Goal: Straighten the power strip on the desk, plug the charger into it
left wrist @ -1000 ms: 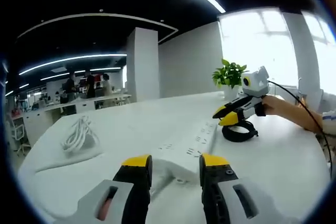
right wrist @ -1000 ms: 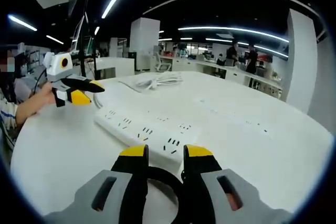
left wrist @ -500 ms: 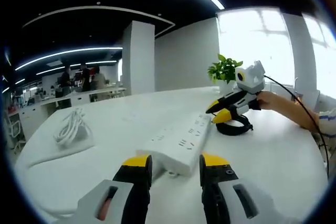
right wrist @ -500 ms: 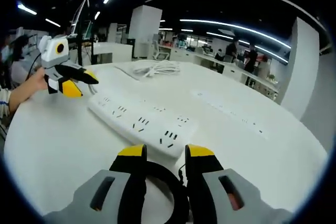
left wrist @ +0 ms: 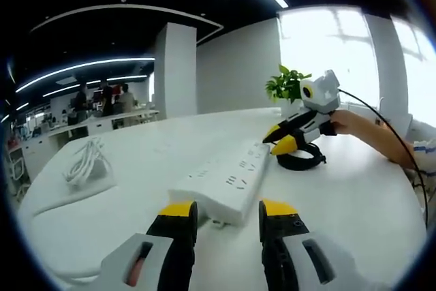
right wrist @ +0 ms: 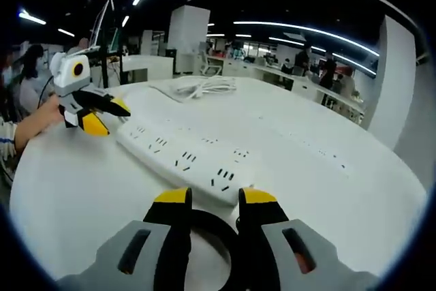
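Observation:
A long white power strip [left wrist: 225,182] lies on the white desk [left wrist: 354,209], its near end just ahead of my left gripper [left wrist: 228,209], whose jaws stand open with nothing between them. At the strip's far end my right gripper [left wrist: 279,139] hovers low, held by a hand, over a black coiled cable [left wrist: 300,161]. In the right gripper view the strip [right wrist: 184,158] runs away to the left, and the black coil [right wrist: 208,221] passes between the narrowed jaws of my right gripper [right wrist: 214,197]. My left gripper [right wrist: 107,116] shows at the strip's other end.
A bundle of white cable [left wrist: 85,165] lies on the desk to the left, seen again as a white cable bundle [right wrist: 204,86] beyond the strip. A potted plant [left wrist: 289,86] stands behind the right gripper. A person's forearm [left wrist: 375,138] reaches over the desk. Office desks and people are far behind.
Both views have shifted slightly with the hands. The right gripper and its black coil have drawn a little closer to the strip's far end. The strip has turned slightly.

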Action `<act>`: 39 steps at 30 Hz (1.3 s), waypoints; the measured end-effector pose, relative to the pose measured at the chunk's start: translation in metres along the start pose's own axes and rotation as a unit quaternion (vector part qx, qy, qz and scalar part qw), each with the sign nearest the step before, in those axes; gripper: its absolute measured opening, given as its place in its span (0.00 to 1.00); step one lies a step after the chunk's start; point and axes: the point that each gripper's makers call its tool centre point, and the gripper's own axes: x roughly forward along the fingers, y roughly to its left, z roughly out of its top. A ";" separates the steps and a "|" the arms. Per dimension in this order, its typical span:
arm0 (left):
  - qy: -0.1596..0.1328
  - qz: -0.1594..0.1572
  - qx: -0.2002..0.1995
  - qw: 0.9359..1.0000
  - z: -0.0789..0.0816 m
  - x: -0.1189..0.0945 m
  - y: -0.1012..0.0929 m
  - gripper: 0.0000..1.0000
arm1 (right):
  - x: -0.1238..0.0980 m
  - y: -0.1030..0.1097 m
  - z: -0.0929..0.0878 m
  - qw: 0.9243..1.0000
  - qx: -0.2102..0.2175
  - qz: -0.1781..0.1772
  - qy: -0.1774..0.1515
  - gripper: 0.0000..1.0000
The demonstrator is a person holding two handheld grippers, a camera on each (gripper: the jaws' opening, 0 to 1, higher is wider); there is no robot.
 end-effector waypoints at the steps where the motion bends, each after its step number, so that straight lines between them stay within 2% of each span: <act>1: 0.002 0.000 0.001 1.000 -0.001 0.001 0.000 0.37 | 0.001 0.000 0.000 1.000 0.000 -0.001 0.000 0.27; 15: 0.008 -0.004 0.005 1.000 -0.004 0.005 -0.003 0.36 | -0.002 -0.008 -0.001 1.000 -0.009 -0.011 0.018 0.29; 24: 0.013 -0.007 0.009 1.000 -0.006 0.010 -0.006 0.36 | 0.000 -0.009 -0.002 1.000 -0.007 -0.002 0.021 0.30; 39: 0.013 0.001 0.006 1.000 -0.007 0.008 -0.001 0.34 | 0.007 -0.003 -0.002 1.000 0.013 0.000 0.004 0.32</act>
